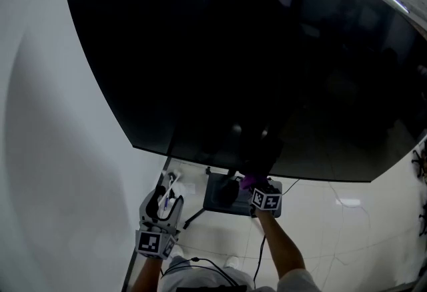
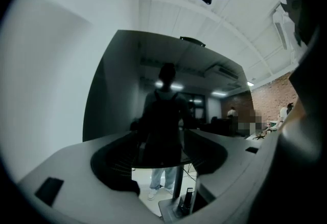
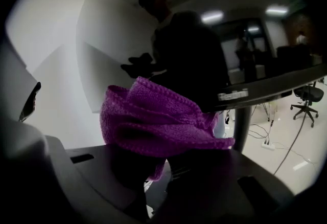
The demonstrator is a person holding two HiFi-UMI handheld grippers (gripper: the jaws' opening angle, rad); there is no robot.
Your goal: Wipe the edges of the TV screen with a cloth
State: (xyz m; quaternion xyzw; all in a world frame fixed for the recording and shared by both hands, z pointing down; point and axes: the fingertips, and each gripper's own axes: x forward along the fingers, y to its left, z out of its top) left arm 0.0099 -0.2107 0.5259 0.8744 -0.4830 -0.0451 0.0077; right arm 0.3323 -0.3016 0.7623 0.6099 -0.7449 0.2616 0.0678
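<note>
The big black TV screen [image 1: 253,64] stands on a pole and fills most of the head view. My right gripper [image 1: 255,187] sits just under the screen's bottom edge, shut on a bunched purple cloth [image 1: 249,181]. In the right gripper view the cloth [image 3: 158,123] bulges out above the dark jaws and hides their tips; the screen's lower edge [image 3: 271,86] runs just behind it. My left gripper [image 1: 165,206] hangs lower and to the left, below the screen's bottom left corner, open and holding nothing. Its view looks up at the dark screen [image 2: 122,90].
A white wall [image 1: 53,117] runs close along the TV's left side. The stand's dark base plate [image 1: 220,203] lies on the pale tiled floor [image 1: 333,217] below the screen, with cables trailing from it. An office chair [image 3: 306,99] stands far to the right.
</note>
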